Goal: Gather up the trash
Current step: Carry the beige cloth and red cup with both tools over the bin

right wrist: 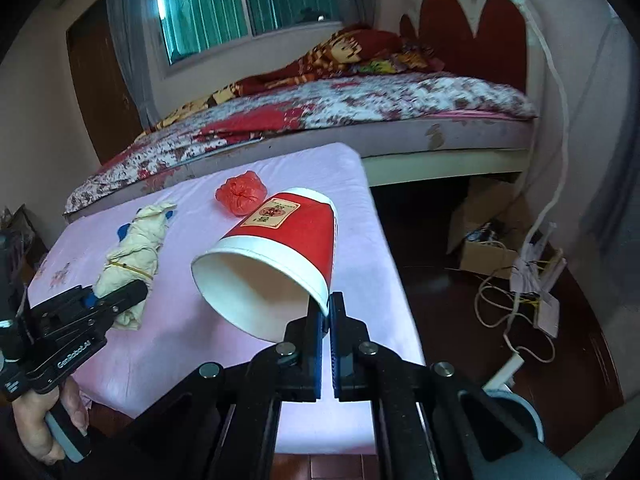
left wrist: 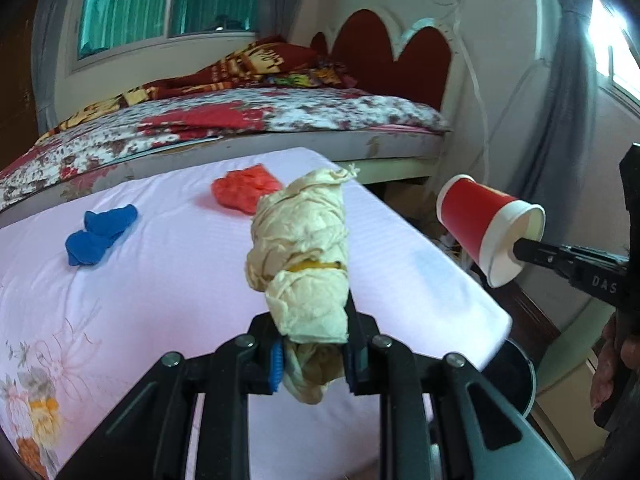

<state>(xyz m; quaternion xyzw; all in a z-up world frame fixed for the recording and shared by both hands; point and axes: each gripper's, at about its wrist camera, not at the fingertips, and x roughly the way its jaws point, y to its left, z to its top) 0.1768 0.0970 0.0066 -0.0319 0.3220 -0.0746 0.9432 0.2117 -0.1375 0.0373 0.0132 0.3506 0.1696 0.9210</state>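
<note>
Left gripper [left wrist: 316,354] clamped on crumpled cream paper wad [left wrist: 300,252], above pink-sheeted table [left wrist: 168,280]. At ten o'clock, blue crumpled scrap [left wrist: 100,234]; at twelve, red plastic wad [left wrist: 244,192]; at three, red paper cup [left wrist: 486,230] pinched by right gripper [left wrist: 520,250].

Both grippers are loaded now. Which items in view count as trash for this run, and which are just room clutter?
Trash for the job:
- cream crumpled cloth bundle, in left gripper
- red paper cup, rim pinched by right gripper
- red crumpled plastic bag on the pink table cover
- blue crumpled wad

Just lying about:
- cardboard box
- tangled white cables
- floral bed
</note>
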